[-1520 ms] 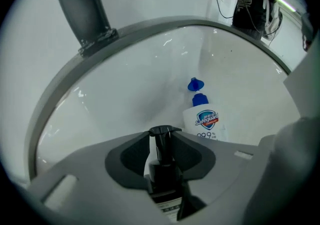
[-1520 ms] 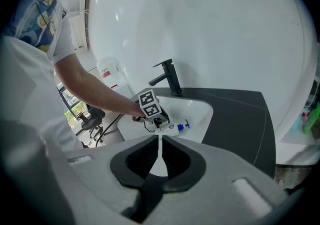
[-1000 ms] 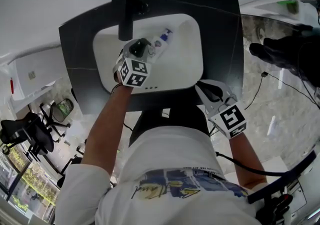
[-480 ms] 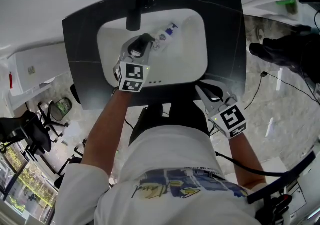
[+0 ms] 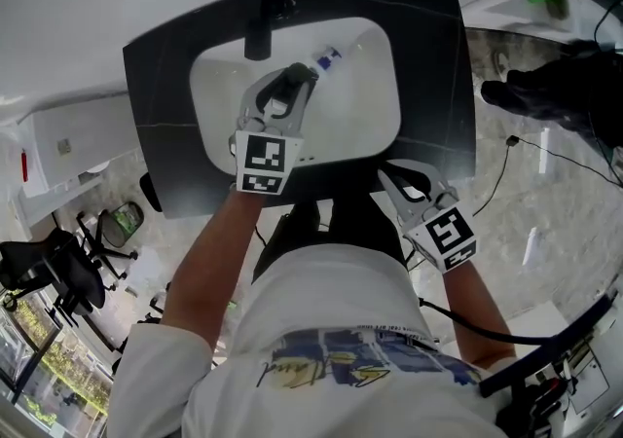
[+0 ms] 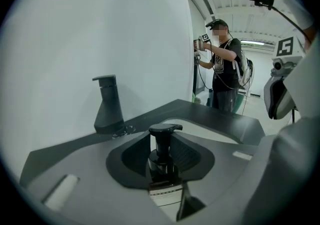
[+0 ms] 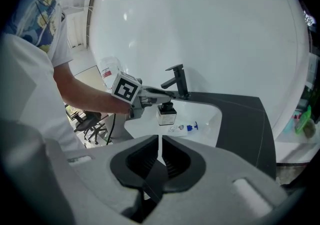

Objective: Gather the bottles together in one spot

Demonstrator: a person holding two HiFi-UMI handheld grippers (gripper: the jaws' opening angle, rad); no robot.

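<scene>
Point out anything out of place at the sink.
A blue-capped bottle lies on its side in the basin, an odd spot. The left gripper holds a pump bottle above it.

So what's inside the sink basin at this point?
One blue-capped bottle lies on its side in the basin. The left gripper holds a pump bottle above it, covering part of the basin floor from the head view.

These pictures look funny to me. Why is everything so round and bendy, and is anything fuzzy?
Left gripper view: a wide lens bulges the wall and darkens the corners; the close pump bottle looks slightly soft. Right gripper view: same round bending, plus pale shine streaks on the wall. Head view: the counter edges curve too.
</scene>
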